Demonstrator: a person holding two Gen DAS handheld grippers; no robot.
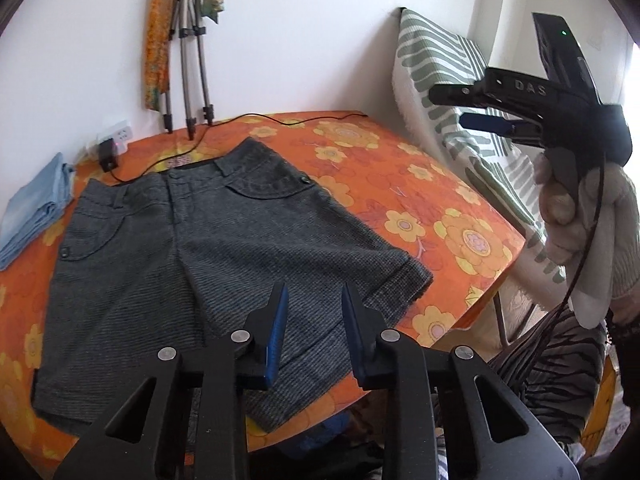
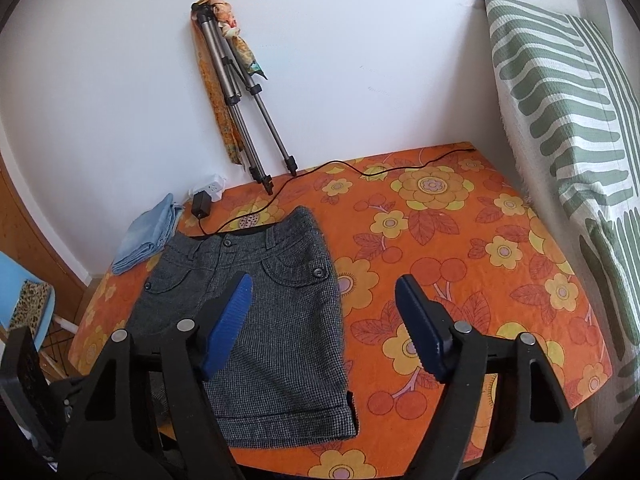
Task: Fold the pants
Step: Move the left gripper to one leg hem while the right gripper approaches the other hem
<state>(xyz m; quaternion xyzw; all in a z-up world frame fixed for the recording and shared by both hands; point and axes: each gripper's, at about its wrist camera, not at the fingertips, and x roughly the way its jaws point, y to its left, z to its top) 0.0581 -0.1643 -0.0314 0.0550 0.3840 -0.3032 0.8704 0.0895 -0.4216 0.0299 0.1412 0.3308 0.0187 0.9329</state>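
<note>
Grey tweed shorts (image 1: 192, 248) lie flat and spread on the orange flowered table (image 1: 400, 184), waistband towards the wall, leg hems at the near edge. They also show in the right wrist view (image 2: 276, 320). My left gripper (image 1: 314, 300) is open and empty, above the near hem of the right leg. My right gripper (image 2: 324, 284) is open wide and empty, above the shorts' right edge. In the left wrist view the right gripper (image 1: 452, 110) is held high in a gloved hand, to the right of the table.
Folded blue jeans (image 1: 36, 208) lie at the table's far left (image 2: 148, 236). A black charger and cable (image 2: 202, 204) run along the back edge. A tripod (image 2: 244, 96) leans on the wall. A green striped cushion (image 2: 568, 120) stands on the right.
</note>
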